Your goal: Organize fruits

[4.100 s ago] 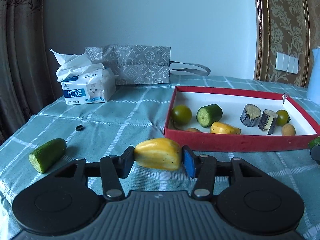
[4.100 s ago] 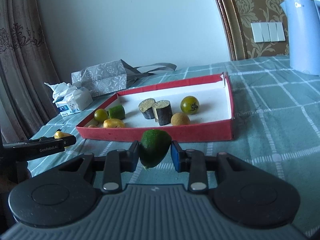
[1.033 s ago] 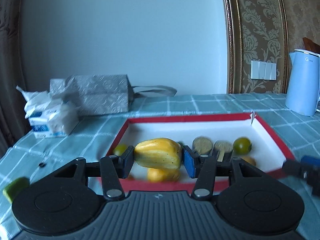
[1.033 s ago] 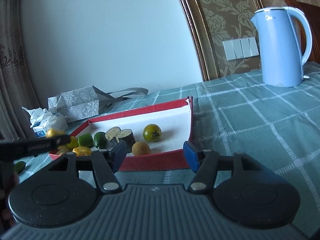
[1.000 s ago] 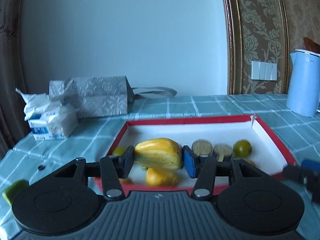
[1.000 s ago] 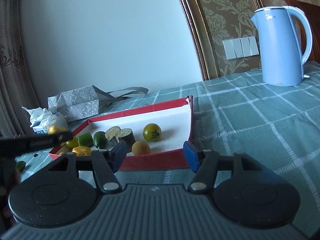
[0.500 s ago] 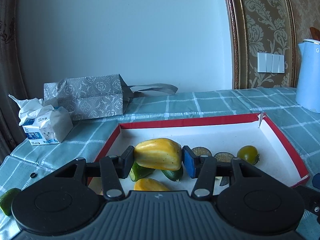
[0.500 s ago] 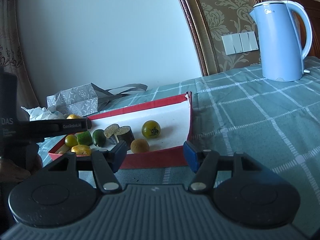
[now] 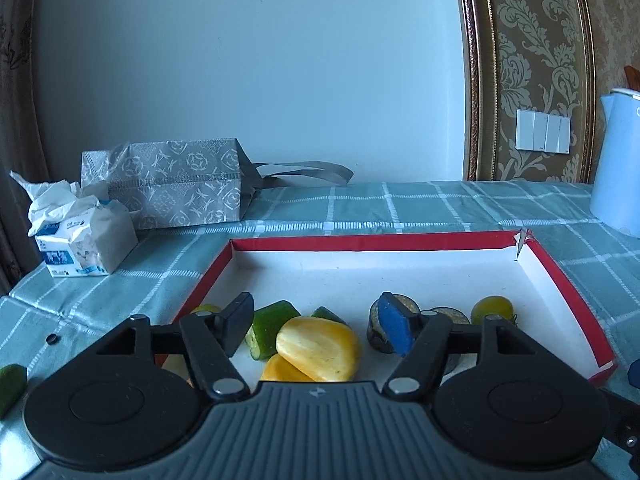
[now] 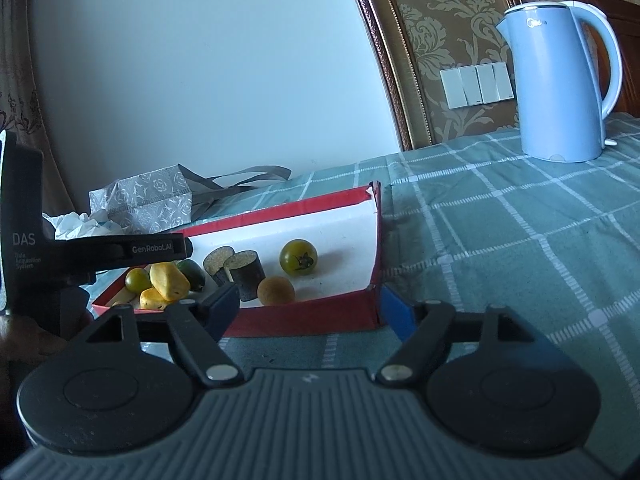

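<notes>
The red tray (image 9: 560,276) sits on the desk (image 10: 520,240). Inside, near its left wall, the yellow fruit (image 9: 318,348) lies tilted, long axis slanting down to the right. Left gripper (image 9: 316,322) and right gripper (image 10: 308,306) both gape, holding nothing.

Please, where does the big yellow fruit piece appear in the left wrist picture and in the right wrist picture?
Left wrist view: the big yellow piece lies low in the centre, between the open fingers, in the red tray.
Right wrist view: it lies at the tray's left end, under the left gripper.
Shared landmark: the blue kettle.
</notes>
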Demonstrator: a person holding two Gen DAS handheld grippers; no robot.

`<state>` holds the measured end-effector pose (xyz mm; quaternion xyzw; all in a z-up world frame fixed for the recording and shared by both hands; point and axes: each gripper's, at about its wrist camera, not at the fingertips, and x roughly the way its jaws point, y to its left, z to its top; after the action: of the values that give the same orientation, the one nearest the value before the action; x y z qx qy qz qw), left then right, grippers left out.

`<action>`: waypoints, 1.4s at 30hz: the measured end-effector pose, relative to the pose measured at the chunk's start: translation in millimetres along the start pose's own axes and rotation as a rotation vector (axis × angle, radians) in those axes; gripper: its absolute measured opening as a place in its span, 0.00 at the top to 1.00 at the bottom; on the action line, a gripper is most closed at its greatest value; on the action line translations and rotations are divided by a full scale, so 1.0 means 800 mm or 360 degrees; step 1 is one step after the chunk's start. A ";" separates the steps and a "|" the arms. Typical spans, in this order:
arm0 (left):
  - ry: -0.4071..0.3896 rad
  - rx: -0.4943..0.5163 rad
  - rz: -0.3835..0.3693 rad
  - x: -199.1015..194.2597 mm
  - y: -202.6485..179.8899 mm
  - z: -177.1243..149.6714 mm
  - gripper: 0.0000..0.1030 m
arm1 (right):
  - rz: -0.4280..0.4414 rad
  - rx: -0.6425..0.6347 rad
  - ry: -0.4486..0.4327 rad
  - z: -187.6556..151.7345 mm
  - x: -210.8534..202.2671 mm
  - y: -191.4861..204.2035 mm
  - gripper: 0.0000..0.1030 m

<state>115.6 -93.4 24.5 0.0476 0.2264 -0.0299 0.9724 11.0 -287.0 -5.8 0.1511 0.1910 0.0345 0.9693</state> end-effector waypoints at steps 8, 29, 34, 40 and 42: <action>-0.0040 -0.0140 -0.0064 -0.047 0.022 -0.012 0.17 | -0.0031 -0.0054 -0.0050 0.000 -0.007 0.007 0.04; -0.0026 -0.0180 0.0126 -0.124 0.087 -0.052 0.04 | -0.0259 -0.0365 -0.0039 -0.027 -0.003 0.120 0.00; -0.0041 -0.0163 0.0141 -0.129 0.090 -0.054 0.01 | -0.0272 -0.0440 -0.0069 -0.036 0.000 0.157 0.00; -0.0040 -0.0158 0.0127 -0.131 0.093 -0.057 0.00 | -0.0246 -0.0472 -0.0061 -0.040 0.006 0.178 0.00; -0.0042 -0.0158 0.0124 -0.131 0.094 -0.058 0.00 | -0.0247 -0.0476 -0.0059 -0.041 0.008 0.180 0.00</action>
<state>7.5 -9.8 35.4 0.0078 0.2128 0.0186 0.9769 3.2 -140.2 7.4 -0.0093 0.1769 -0.0153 0.9841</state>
